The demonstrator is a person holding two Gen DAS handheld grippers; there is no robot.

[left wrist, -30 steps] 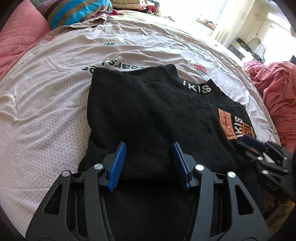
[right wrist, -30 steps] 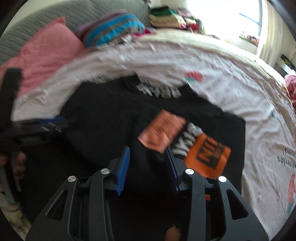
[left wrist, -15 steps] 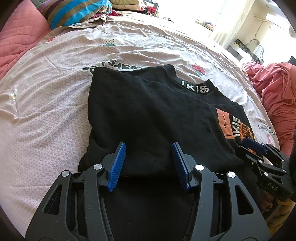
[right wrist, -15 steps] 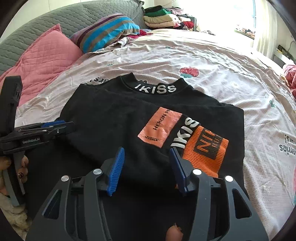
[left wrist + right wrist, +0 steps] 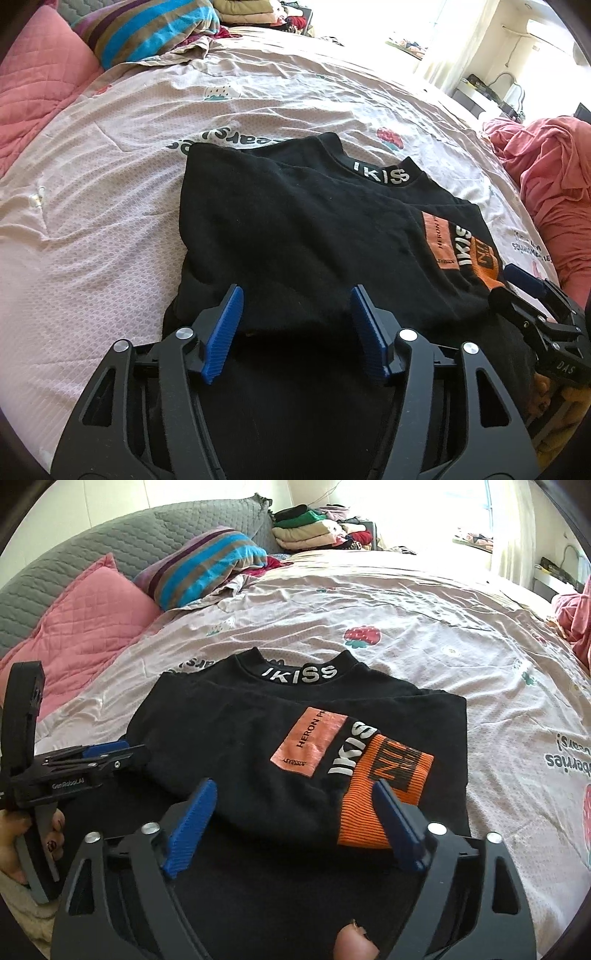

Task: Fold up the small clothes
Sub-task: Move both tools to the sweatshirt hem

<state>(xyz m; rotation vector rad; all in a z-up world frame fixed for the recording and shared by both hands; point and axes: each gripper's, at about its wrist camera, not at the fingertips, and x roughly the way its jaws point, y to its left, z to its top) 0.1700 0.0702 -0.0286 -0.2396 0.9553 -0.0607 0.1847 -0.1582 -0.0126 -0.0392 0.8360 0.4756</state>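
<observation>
The black shirt (image 5: pixel 258 746) lies partly folded on the bed sheet (image 5: pixel 424 627), its collar pointing to twelve o'clock and its bottom fold at six o'clock, close to both claws. What could go wrong from here: the fold is loose, so it could slide open if a claw bumps or drags the soft cloth. A pad could also catch only the top layer, and then the shirt would bunch up and not fold flat. The orange patch (image 5: pixel 384 786) sits at the edge near four o'clock, and a tug there could pull that side crooked. The right claw (image 5: pixel 295 823) has just been opening wide. The shirt's folded edge lies between its blue pads, but they do not squeeze it, so it holds nothing. The left claw (image 5: pixel 295 328) has opened a little too and stands about half open. It hangs over the shirt's near edge and grips nothing.
</observation>
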